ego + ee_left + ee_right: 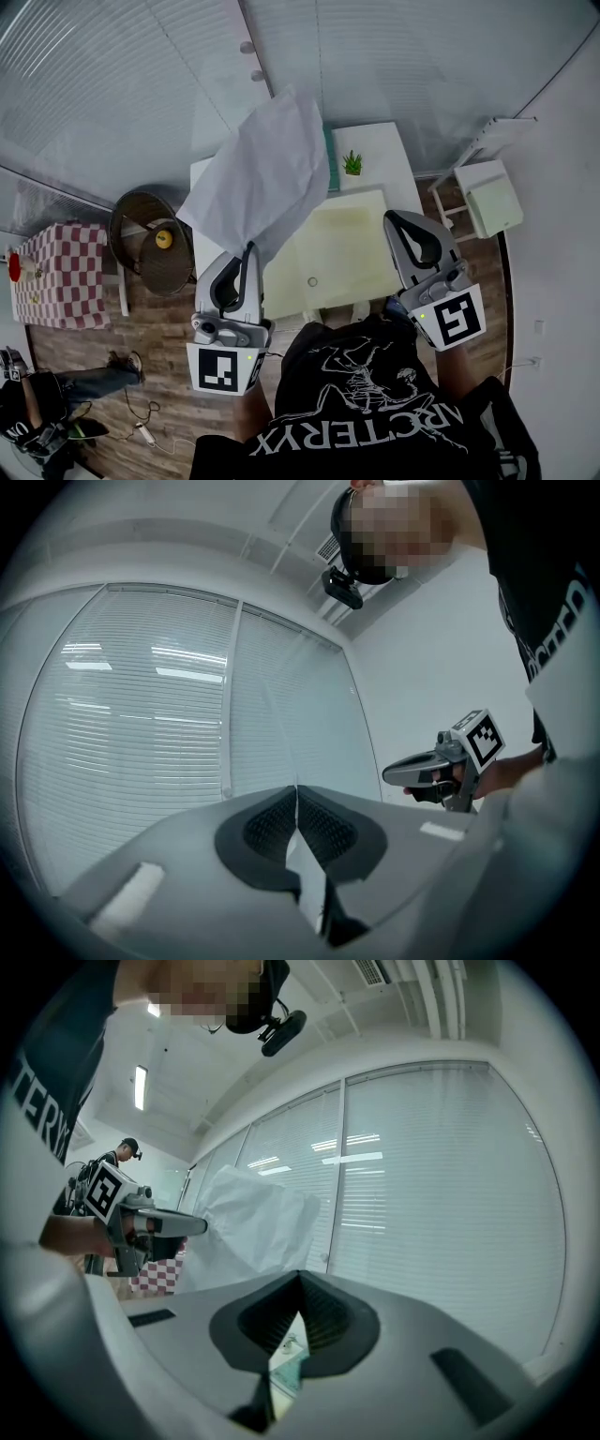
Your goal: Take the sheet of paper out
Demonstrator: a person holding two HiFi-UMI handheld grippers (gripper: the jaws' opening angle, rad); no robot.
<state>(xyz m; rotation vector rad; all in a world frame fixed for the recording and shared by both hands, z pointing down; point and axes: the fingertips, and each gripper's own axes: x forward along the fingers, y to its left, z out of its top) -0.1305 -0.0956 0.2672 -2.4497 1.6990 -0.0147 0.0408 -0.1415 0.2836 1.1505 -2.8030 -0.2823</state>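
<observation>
**Desk lead:** Where's the sheet?

**Me:** In my left hand-held gripper [248,251]. Its jaws are pressed together on the lower end of the sheet [262,178]. The sheet stands up from the tips, slightly crumpled, and is off the desk [361,239] altogether.

**Desk lead:** Where over the desk?

**Me:** In the head view it spreads across the far left corner and hides it. Its right side comes near the plant [352,163] by the far edge, without covering it.

**Desk lead:** Does the left gripper view back up the grip?

**Me:** Yes. The pads [328,829] meet, with a thin white edge of paper running between them.

**Desk lead:** And your other one?

**Me:** The right hand-held gripper [394,220] is closed too, with nothing in it. In its own view the tips touch, and I see only a bit of the desk through the gap behind them. It sits at the desk's right edge, well apart from the sheet.

**Desk lead:** Can it see the sheet?

**Me:** Yes, off to its left. The sheet fans out just past the left hand-held gripper's tips, in front of the blinds [441,1194].
</observation>
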